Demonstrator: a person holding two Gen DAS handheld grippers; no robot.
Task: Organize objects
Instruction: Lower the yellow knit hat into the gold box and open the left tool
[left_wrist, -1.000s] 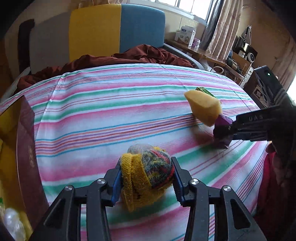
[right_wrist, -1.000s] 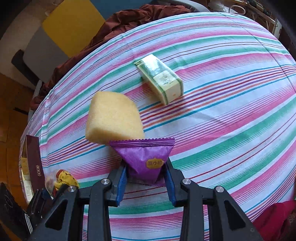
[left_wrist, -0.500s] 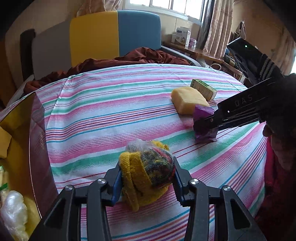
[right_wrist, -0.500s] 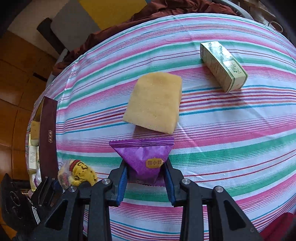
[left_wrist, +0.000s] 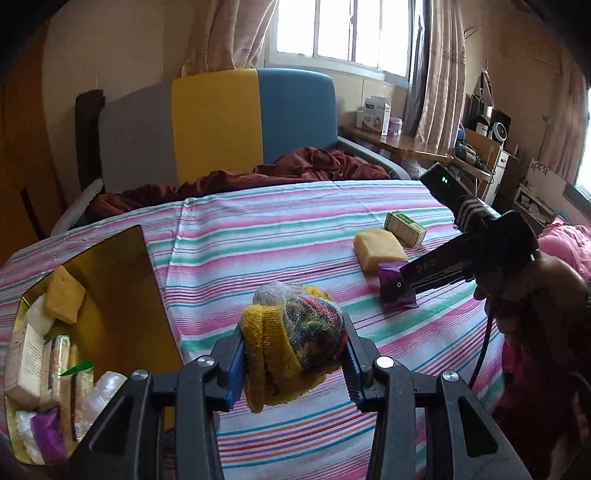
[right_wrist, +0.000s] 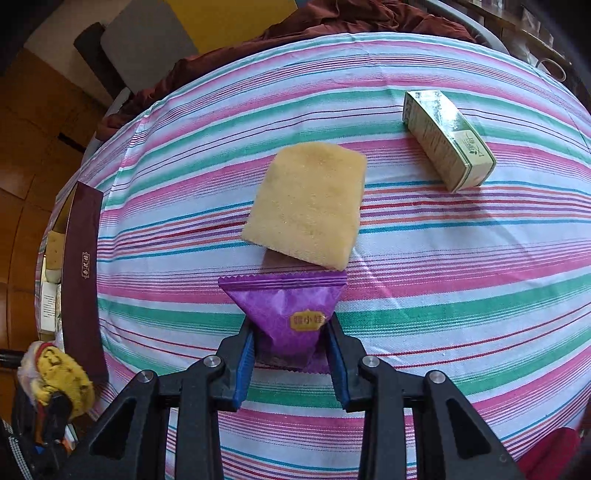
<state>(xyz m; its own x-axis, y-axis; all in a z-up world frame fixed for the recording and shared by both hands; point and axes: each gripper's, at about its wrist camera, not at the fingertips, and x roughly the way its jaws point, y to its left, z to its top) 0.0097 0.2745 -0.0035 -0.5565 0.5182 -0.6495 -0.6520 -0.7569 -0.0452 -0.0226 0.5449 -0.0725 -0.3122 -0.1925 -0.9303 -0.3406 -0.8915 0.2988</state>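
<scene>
Clamping the rolled yellow socks (left_wrist: 291, 341) in our left gripper (left_wrist: 293, 354) beside the open box (left_wrist: 110, 280), we are pinching the purple snack packet (right_wrist: 290, 314) in the farther right gripper (right_wrist: 291, 339), the box lying off to its left.

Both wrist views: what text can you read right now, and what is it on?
"D A S": on the side of the right gripper.
Gold badge on the purple packet: Chinese characters, middle one "小"; others unclear.
Gold characters on the box wall: too blurred.
Green carton: print too small.
Carton on the windowsill: unreadable.
</scene>
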